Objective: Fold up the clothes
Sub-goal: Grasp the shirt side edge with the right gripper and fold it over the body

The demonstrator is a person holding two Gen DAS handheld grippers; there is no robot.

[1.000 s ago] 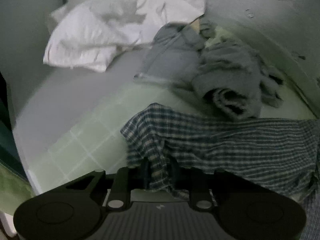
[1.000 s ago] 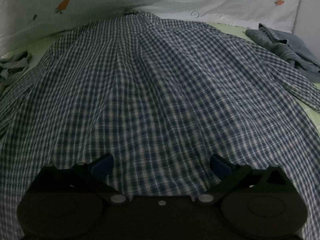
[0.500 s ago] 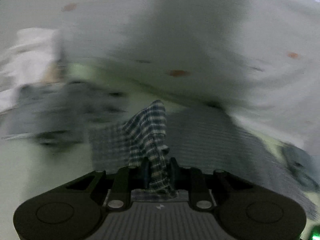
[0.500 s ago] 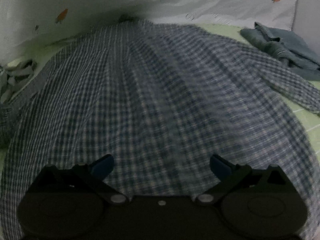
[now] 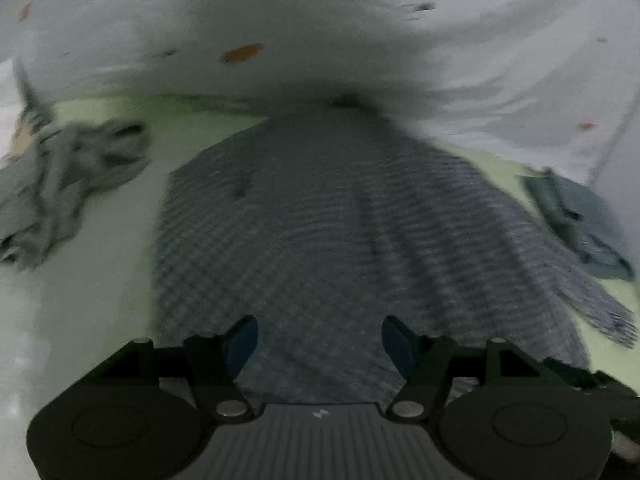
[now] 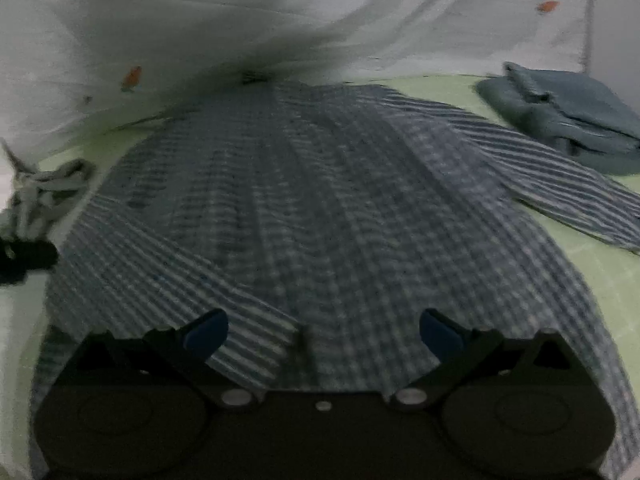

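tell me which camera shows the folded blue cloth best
The right wrist view. There the folded blue cloth sits at upper right, fairly sharp, with its layers visible beside the checked shirt. In the left wrist view it is blurred and squeezed against the right edge.
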